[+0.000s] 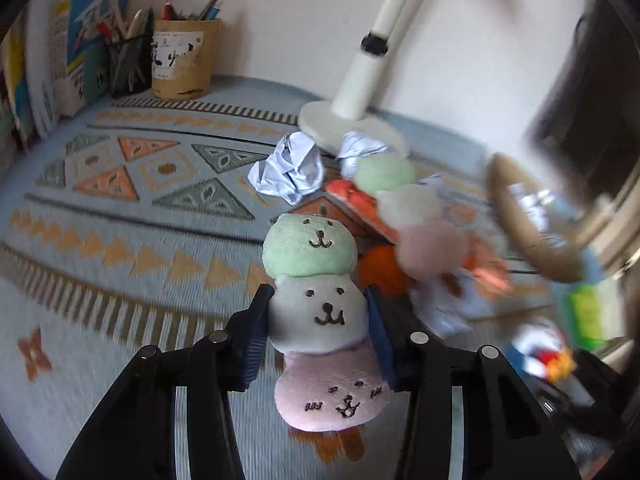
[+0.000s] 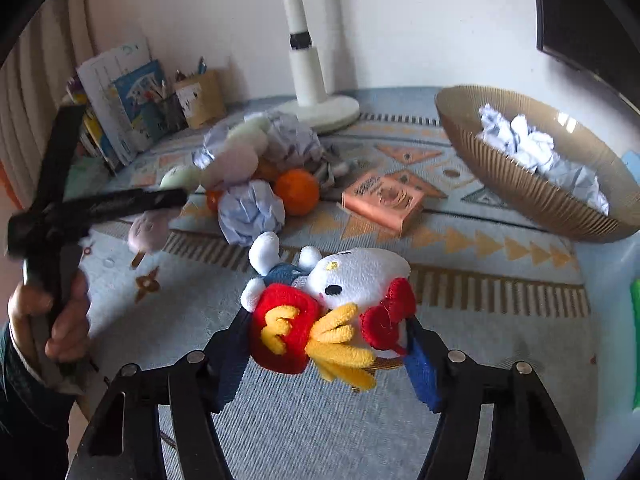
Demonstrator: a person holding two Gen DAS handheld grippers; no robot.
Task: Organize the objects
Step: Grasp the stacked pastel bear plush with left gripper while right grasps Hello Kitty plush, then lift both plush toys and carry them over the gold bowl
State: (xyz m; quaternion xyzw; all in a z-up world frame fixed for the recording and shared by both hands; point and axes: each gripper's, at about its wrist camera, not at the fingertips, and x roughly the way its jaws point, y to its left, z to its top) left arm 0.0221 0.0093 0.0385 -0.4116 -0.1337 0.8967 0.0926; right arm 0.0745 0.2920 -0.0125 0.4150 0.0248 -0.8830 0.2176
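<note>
Woven cloth (image 1: 120,264) with triangle and diamond patterns in orange, green and pale blue covers the desk, which stands against a plain white wall. At the back a white lamp base (image 2: 320,110) serves as the landmark: left of it lean books (image 1: 76,52) and two pen cups (image 1: 184,60), right of it sits a ribbed brown basket (image 2: 536,184) with crumpled paper inside. In front of the lamp base lie more paper balls (image 2: 250,212), an orange ball (image 2: 298,192) and a small peach box (image 2: 384,200).

Nearest the camera, the left gripper (image 1: 318,316) has its jaws pressed on the white middle of a soft plush skewer (image 1: 316,280) of three bear faces, green, white and pink. The right gripper (image 2: 328,336) has its jaws partly closed around a fuzzy white plush toy (image 2: 332,300) with red and yellow parts; both blue pads touch its sides. A hand (image 2: 52,320) holds the left gripper's handle.
</note>
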